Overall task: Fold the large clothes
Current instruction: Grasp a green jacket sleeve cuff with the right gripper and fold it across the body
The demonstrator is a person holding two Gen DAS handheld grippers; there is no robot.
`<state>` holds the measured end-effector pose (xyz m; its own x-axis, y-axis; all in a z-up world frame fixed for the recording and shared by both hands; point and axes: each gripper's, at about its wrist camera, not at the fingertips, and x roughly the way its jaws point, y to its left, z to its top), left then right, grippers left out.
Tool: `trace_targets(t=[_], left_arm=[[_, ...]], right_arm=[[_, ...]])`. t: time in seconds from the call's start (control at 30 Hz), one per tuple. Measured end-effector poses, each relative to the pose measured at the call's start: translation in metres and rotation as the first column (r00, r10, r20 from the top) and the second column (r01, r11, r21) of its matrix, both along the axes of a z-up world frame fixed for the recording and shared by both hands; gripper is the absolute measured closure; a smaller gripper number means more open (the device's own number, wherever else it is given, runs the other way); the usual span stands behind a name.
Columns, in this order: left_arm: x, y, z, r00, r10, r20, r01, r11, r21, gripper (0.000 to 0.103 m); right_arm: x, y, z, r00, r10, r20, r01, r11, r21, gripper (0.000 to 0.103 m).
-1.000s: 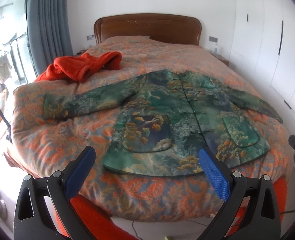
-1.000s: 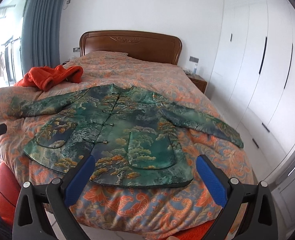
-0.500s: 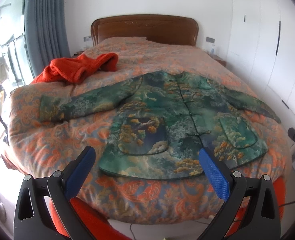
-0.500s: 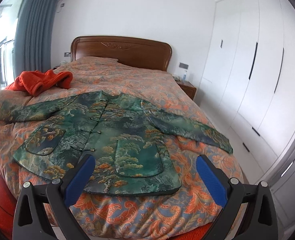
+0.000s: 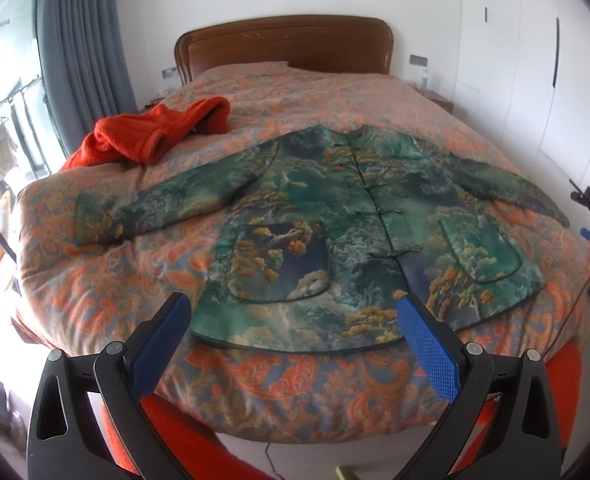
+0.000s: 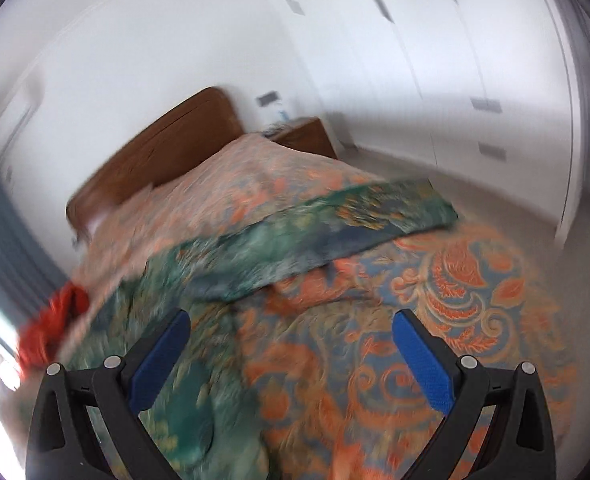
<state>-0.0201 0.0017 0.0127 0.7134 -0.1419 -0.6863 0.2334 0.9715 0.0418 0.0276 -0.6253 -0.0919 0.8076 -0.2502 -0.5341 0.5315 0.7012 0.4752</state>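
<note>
Green jacket (image 5: pixel 359 216) lies flat, looks padded, soft, bulky; both left gripper (image 5: pixel 295 312) and right gripper (image 6: pixel 291 330) spread empty, so pinch the sleeve cuff (image 6: pixel 423 208).

Jacket (image 5: pixel 359 232) spread flat on bed (image 5: pixel 95 280), crumpled garment (image 5: pixel 155 136) behind-left, headboard (image 5: pixel 283 46) beyond

The right hand-held gripper (image 6: pixel 291 354) has swung toward the jacket's (image 6: pixel 199 272) right sleeve (image 6: pixel 335 224) and dropped closer to the bed (image 6: pixel 455 300); its view is now tilted and motion-blurred, with the sleeve ahead of the wide-apart fingers. The left hand-held gripper (image 5: pixel 295 332) has edged nearer the jacket (image 5: pixel 335 216), whose hem now sits between its spread fingers.
</note>
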Motion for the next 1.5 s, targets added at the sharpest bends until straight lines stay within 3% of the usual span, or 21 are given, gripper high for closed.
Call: trace_targets(t=[0.1, 0.2, 0.3, 0.37, 0.47, 0.53, 0.6, 0.63, 0.7, 0.8, 0.9, 1.0, 1.13, 1.27, 1.37, 1.43, 1.5], left_arm=[[0.003, -0.007, -0.001, 1.0, -0.005, -0.009, 0.005, 1.0, -0.001, 0.0], [0.009, -0.013, -0.004, 1.0, -0.008, -0.026, 0.008, 1.0, 0.003, 0.0], [0.014, -0.017, -0.006, 0.999, -0.003, -0.036, 0.003, 1.0, 0.009, 0.0], [0.016, -0.019, -0.008, 0.999, 0.002, -0.043, -0.002, 1.0, 0.017, 0.0], [0.019, -0.022, -0.013, 0.998, 0.009, -0.064, -0.008, 1.0, 0.021, 0.0], [0.023, -0.024, -0.017, 0.997, 0.009, -0.083, -0.007, 1.0, 0.022, 0.0], [0.024, -0.025, -0.021, 0.995, 0.007, -0.095, -0.004, 1.0, 0.025, 0.0], [0.024, -0.026, -0.022, 0.995, 0.005, -0.1, -0.003, 1.0, 0.024, 0.0], [0.028, -0.028, -0.028, 0.993, 0.0, -0.116, 0.002, 1.0, 0.018, 0.0], [0.033, -0.033, -0.035, 0.99, -0.014, -0.143, 0.015, 1.0, 0.003, 0.0], [0.035, -0.037, -0.035, 0.988, -0.041, -0.15, 0.037, 0.999, -0.033, 0.0], [0.032, -0.037, -0.031, 0.99, -0.044, -0.131, 0.039, 0.998, -0.039, 0.0], [0.028, -0.022, -0.03, 0.993, -0.013, -0.116, 0.01, 1.0, -0.029, 0.0], [0.033, -0.003, -0.041, 0.989, 0.019, -0.144, -0.025, 0.999, -0.044, 0.0], [0.042, 0.002, -0.049, 0.985, -0.003, -0.17, -0.009, 0.998, -0.07, 0.0], [0.051, -0.002, -0.053, 0.983, -0.033, -0.178, 0.019, 0.997, -0.078, 0.0], [0.064, -0.01, -0.057, 0.98, -0.079, -0.18, 0.064, 0.994, -0.086, 0.0]], right_arm=[[0.015, -0.074, -0.03, 0.996, -0.074, 0.055, 0.062, 0.979, 0.195, 0.0], [0.03, -0.128, -0.064, 0.988, -0.143, 0.06, 0.11, 0.92, 0.377, 0.0], [0.044, -0.162, -0.086, 0.972, -0.217, 0.091, 0.149, 0.866, 0.477, 0.0], [0.053, -0.173, -0.092, 0.96, -0.272, 0.07, 0.207, 0.854, 0.477, 0.002], [0.07, -0.182, -0.1, 0.946, -0.323, 0.038, 0.271, 0.846, 0.459, 0.03], [0.084, -0.187, -0.108, 0.94, -0.338, -0.037, 0.319, 0.838, 0.443, 0.069], [0.094, -0.184, -0.103, 0.924, -0.374, -0.075, 0.373, 0.842, 0.391, 0.088], [0.101, -0.176, -0.091, 0.922, -0.381, -0.067, 0.38, 0.861, 0.339, 0.092], [0.114, -0.15, -0.057, 0.94, -0.34, -0.026, 0.339, 0.92, 0.199, 0.093], [0.155, -0.088, 0.006, 0.99, -0.14, 0.03, 0.141, 0.99, -0.01, 0.093], [0.192, -0.01, 0.051, 0.996, 0.062, 0.067, -0.051, 0.987, -0.153, 0.093], [0.235, 0.065, 0.069, 0.968, 0.244, 0.053, -0.23, 0.954, -0.195, 0.093], [0.285, 0.145, 0.046, 0.925, 0.377, -0.04, -0.377, 0.906, -0.192, 0.093], [0.313, 0.201, -0.009, 0.877, 0.456, -0.151, -0.474, 0.873, -0.113, 0.093], [0.321, 0.227, -0.047, 0.836, 0.494, -0.24, -0.516, 0.856, -0.034, 0.087], [0.32, 0.238, -0.065, 0.804, 0.521, -0.286, -0.542, 0.84, 0.008, 0.068], [0.306, 0.248, -0.072, 0.783, 0.554, -0.283, -0.572, 0.82, 0.024, 0.057]])
